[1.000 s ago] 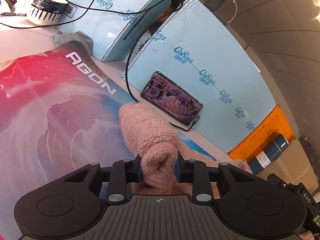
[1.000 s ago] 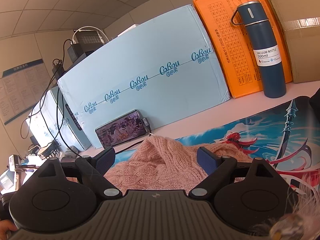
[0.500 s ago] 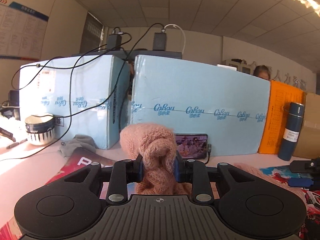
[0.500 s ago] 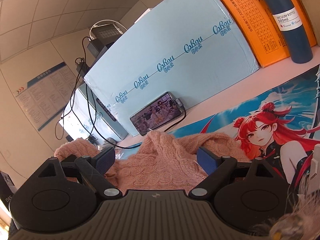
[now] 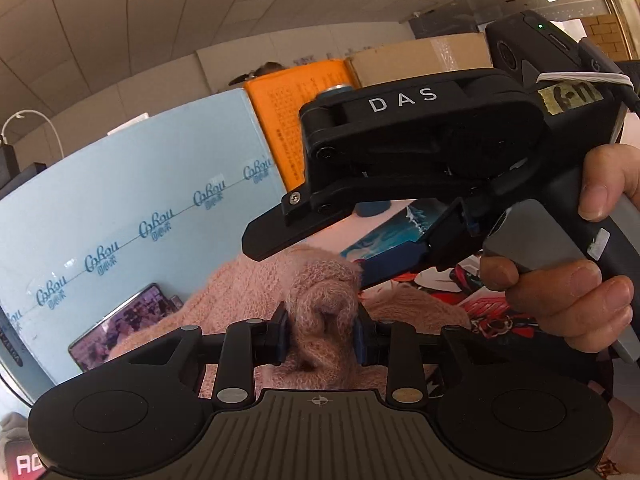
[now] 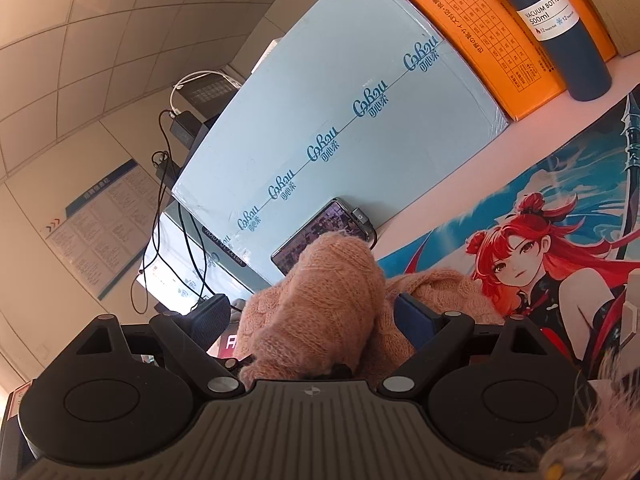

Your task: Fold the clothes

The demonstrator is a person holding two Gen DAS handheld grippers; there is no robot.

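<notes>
A fuzzy pink knit sweater [image 6: 440,292] lies bunched on the printed desk mat [image 6: 560,184]. My left gripper [image 5: 320,334] has a rolled fold of it [image 5: 324,300] pinched between its blue pads, and its jaws are opening a little. That fold is lifted and sits between the wide fingers of my right gripper [image 6: 312,316], which stands open around it. In the left wrist view the right gripper [image 5: 310,260] hangs just above and ahead, sideways, held by a hand [image 5: 560,288]. The fabric hides the left fingertips in the right wrist view.
A phone [image 6: 320,232] with a lit screen leans on light blue boxes [image 6: 360,120] behind the sweater. An orange box [image 6: 500,40] and a dark blue vacuum bottle [image 6: 568,28] stand to the right. Cables [image 6: 160,200] hang at the left.
The left gripper has rolled and swung to the right with the pink fold, bringing it up between the right gripper's open fingers. The right gripper has tilted a little but stayed in place.
</notes>
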